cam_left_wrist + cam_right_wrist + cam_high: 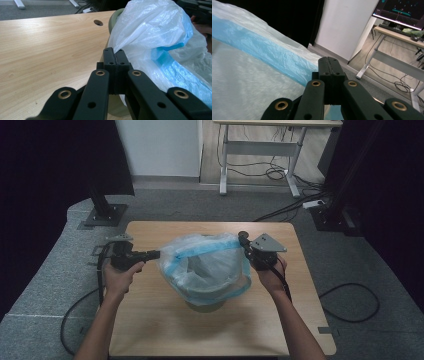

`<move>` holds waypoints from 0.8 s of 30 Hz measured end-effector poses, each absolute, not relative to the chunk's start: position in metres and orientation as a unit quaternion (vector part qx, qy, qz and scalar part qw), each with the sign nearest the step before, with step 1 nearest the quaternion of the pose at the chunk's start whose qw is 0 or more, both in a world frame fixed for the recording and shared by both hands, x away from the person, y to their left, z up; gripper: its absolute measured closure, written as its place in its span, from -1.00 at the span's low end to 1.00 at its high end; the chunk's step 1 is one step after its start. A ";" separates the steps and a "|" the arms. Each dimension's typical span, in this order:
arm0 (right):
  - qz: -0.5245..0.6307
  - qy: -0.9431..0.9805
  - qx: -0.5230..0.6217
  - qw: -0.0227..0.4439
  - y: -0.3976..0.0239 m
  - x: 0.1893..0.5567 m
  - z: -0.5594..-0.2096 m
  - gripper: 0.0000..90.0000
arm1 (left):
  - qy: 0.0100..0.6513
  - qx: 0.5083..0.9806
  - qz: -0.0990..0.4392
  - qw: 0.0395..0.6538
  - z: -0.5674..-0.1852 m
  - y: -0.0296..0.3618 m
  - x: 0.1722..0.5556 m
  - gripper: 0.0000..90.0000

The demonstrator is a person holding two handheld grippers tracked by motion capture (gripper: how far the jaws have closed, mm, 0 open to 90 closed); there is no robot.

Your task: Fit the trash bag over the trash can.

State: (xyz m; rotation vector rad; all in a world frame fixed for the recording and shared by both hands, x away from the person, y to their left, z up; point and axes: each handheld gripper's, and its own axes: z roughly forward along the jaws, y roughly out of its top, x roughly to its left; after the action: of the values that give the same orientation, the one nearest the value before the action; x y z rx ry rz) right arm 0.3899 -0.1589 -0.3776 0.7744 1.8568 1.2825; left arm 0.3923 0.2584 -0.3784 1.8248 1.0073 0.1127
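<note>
Bag (207, 265) rim pinched — both tongs clamped.

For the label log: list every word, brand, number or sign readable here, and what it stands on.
No readable text.
Plastic bag: no print shows.
Monitor: coloured marks, too small and blurred to read.
Left gripper and right gripper: no markings.

Looks like a lab/recording room w/ office furniture, not a home. A small wooden table (150, 320) sits on grey carpet (45, 285), black curtains (45, 165) at 10 and 2 o'clock, black rig posts (102, 202) on floor plates, loose cables (350, 302) at 3. At 12 o'clock a height-adj desk (260, 150) w/ wire tangle; a monitor (402, 12) sits on it.
</note>
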 end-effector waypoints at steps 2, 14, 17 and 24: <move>0.497 0.725 0.303 0.368 -0.157 0.398 -0.380 0.98 | 0.417 0.755 0.047 0.503 -0.380 0.258 0.395 0.99; 0.510 0.717 0.335 0.337 -0.152 0.432 -0.403 0.98 | 0.431 0.760 0.037 0.484 -0.398 0.251 0.417 0.99; 0.504 0.722 0.335 0.336 -0.146 0.435 -0.412 0.98 | 0.438 0.761 0.034 0.477 -0.403 0.247 0.422 0.99; 0.505 0.718 0.358 0.319 -0.148 0.443 -0.423 0.98 | 0.449 0.765 0.020 0.462 -0.418 0.241 0.436 0.99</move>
State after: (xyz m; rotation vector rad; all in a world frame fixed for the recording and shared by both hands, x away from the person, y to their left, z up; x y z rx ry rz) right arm 0.4432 -0.1485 -0.4228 0.9418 1.8875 1.3274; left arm 0.4360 0.2413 -0.4176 1.8811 1.1046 0.0480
